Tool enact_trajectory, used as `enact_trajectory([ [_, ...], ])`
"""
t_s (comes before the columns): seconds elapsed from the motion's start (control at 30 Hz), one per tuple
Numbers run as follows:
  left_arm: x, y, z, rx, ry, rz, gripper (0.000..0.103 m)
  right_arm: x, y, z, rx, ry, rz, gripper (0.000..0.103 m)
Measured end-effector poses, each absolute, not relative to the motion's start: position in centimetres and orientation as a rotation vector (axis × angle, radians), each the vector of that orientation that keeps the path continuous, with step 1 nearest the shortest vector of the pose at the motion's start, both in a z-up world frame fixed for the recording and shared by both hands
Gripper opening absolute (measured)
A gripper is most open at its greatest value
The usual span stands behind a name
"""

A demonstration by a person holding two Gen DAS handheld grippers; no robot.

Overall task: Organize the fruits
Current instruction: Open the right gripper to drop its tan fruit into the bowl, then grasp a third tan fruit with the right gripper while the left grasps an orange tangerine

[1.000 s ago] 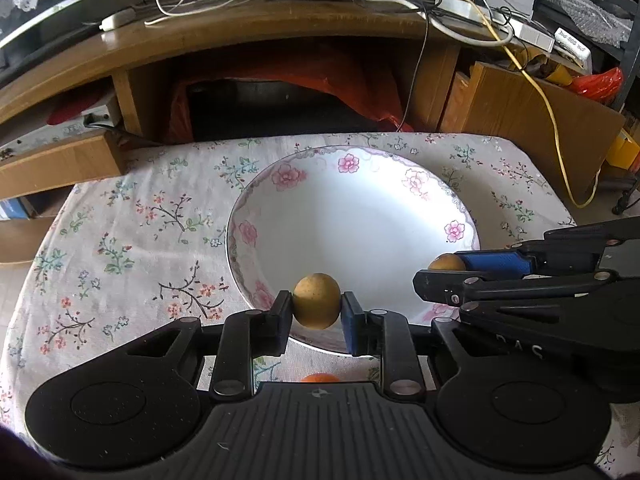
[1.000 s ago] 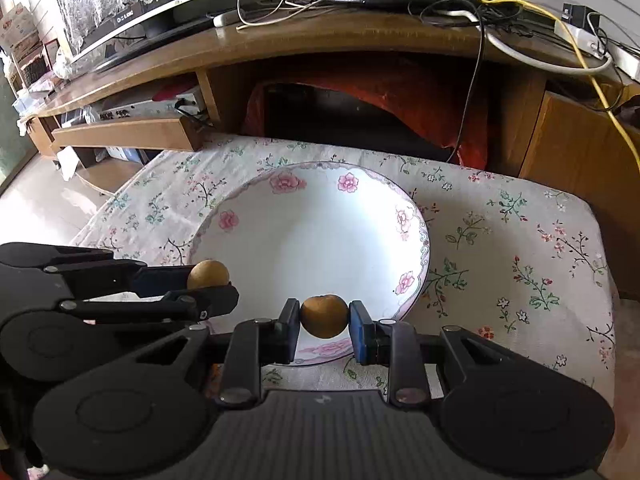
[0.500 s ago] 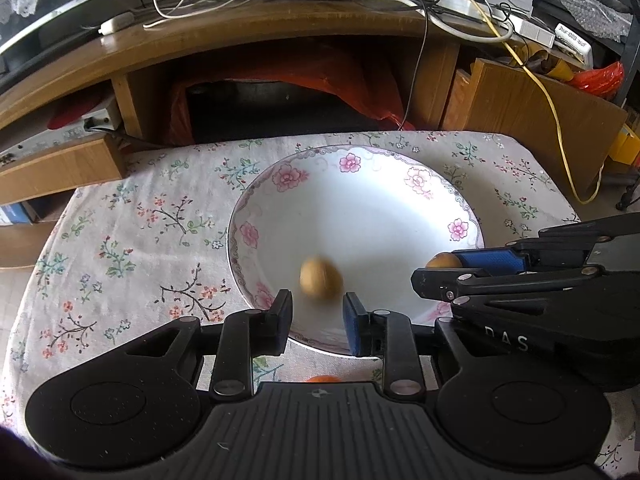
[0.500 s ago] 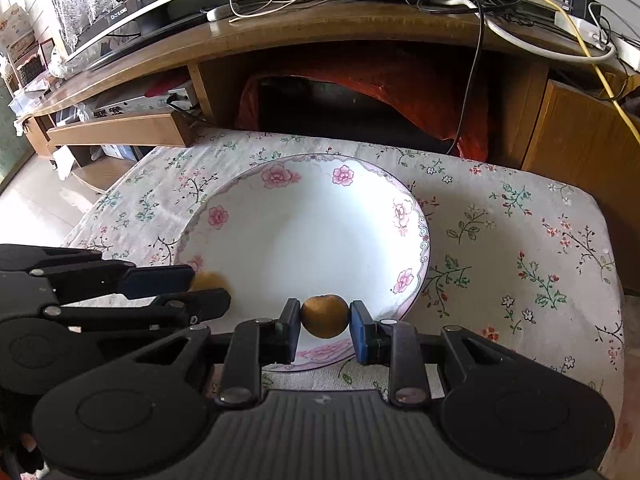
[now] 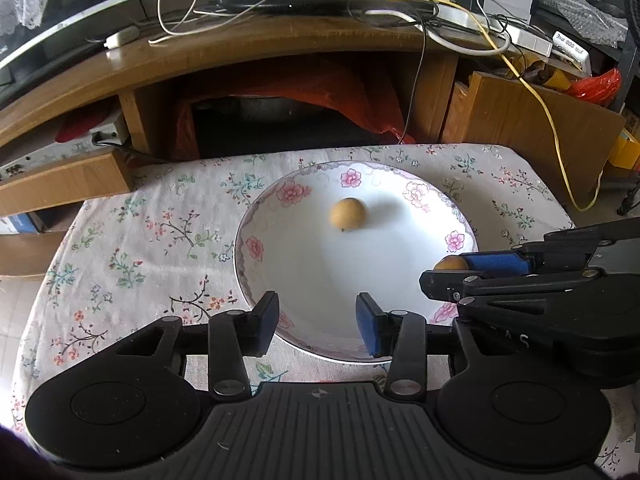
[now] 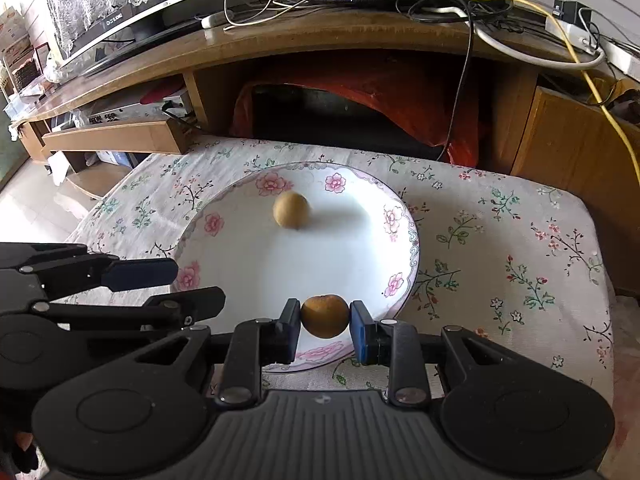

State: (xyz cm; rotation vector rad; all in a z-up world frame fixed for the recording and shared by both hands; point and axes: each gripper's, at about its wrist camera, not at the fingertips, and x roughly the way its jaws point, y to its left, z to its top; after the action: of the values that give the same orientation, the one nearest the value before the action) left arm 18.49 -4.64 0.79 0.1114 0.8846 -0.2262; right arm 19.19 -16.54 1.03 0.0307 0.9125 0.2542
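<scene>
A small round tan fruit [image 5: 347, 215] lies loose in the far part of a white floral-rimmed plate [image 5: 256, 236], also seen in the right wrist view [image 6: 291, 210]. My left gripper [image 5: 317, 317] is open and empty over the plate's near rim. My right gripper [image 6: 325, 317] is shut on a second, browner round fruit [image 6: 325, 316], held above the near right rim of the plate [image 6: 404, 264]. That fruit peeks out at the right in the left wrist view [image 5: 451, 264].
The plate sits on a floral tablecloth [image 5: 132, 240] over a low table. Behind stands a wooden TV cabinet [image 5: 240, 64] with cables on top and a wooden panel [image 5: 532, 136] at the right. The table edge drops off at left [image 6: 80, 216].
My left gripper opened and let go of the tan fruit, which dropped and rolled to the far side of the plate. Both grippers drew back a little. The right keeps its fruit.
</scene>
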Motion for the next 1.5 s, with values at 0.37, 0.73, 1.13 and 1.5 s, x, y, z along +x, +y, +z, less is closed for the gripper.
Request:
enact_trajectory([
  [0.37,17.6,-4.3,1.9,0.098,0.862,-0.23,0.055,18.2,-16.4,2.4,0.031,0.875,0.246,0.028],
  [0.73,16.1,-4.2,2.6,0.104,0.847,-0.247,0.056,16.6,-16.5,3.3,0.031,0.867,0.243,0.028],
  [1.13,14.0,-3.7,2.6,0.103,0.861,-0.26,0.056,14.5,-15.9,3.5,0.011,0.879,0.258,0.028],
  [1.5,11.6,-3.2,1.8,0.097,0.908,-0.283,0.056,12.2,-15.5,2.7,0.028,0.927,0.279,0.028],
])
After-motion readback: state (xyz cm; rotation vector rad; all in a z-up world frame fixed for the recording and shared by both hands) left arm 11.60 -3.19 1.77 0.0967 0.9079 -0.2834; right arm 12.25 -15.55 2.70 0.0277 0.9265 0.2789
